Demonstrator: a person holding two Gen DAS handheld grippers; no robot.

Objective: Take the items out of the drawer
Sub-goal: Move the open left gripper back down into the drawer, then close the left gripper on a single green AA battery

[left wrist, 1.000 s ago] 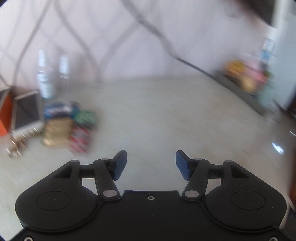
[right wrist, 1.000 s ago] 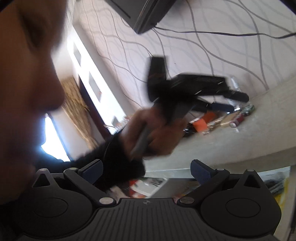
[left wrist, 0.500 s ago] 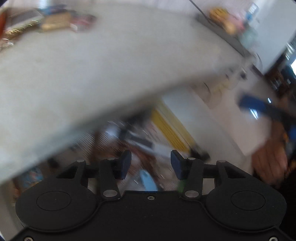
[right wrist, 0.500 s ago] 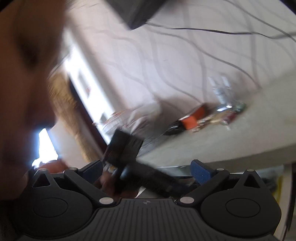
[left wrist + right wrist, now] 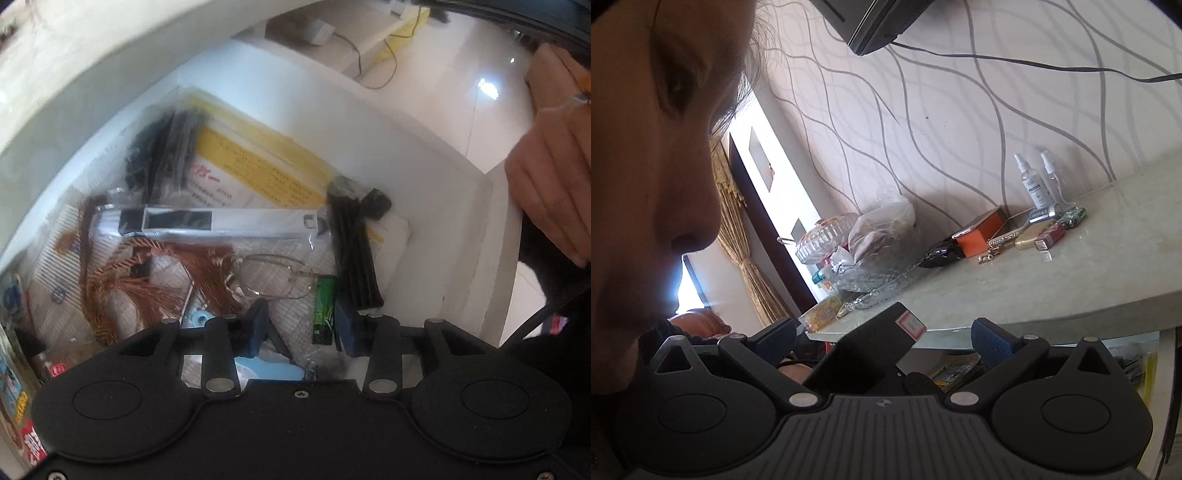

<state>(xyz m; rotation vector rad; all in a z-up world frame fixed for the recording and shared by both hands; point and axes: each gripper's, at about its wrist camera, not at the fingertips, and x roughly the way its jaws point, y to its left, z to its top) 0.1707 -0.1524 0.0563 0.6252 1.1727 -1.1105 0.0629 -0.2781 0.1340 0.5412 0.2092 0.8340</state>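
1. The left tool (image 5: 301, 328) sits at the bottom centre of the left wrist view, tilted down into the open drawer (image 5: 436, 184), its blue pads spread with nothing between them.
2. A hand (image 5: 554, 173) grips the drawer's front edge at the right of the frame.
3. Just past the pads, a green battery (image 5: 323, 310) lies beside wire-rimmed glasses (image 5: 275, 277); a light blue item (image 5: 266, 365) shows partly under the tool.
4. Mid-frame, a brown tasselled cord (image 5: 140, 273) lies left, a bundle of black sticks (image 5: 352, 254) right, and a long silver-and-black box (image 5: 221, 221) crosses between them.
5. Farther back lie a yellow printed leaflet (image 5: 258, 162) and a blurred dark bundle (image 5: 166, 147).
6. The right tool (image 5: 884, 339) at the bottom of its view points across the surface (image 5: 1034, 273), pads spread; the left tool's black body rises between them.
7. At the far wall on the surface stand two spray bottles (image 5: 1038, 181), an orange box (image 5: 979, 232) and a glass dish (image 5: 864, 266).
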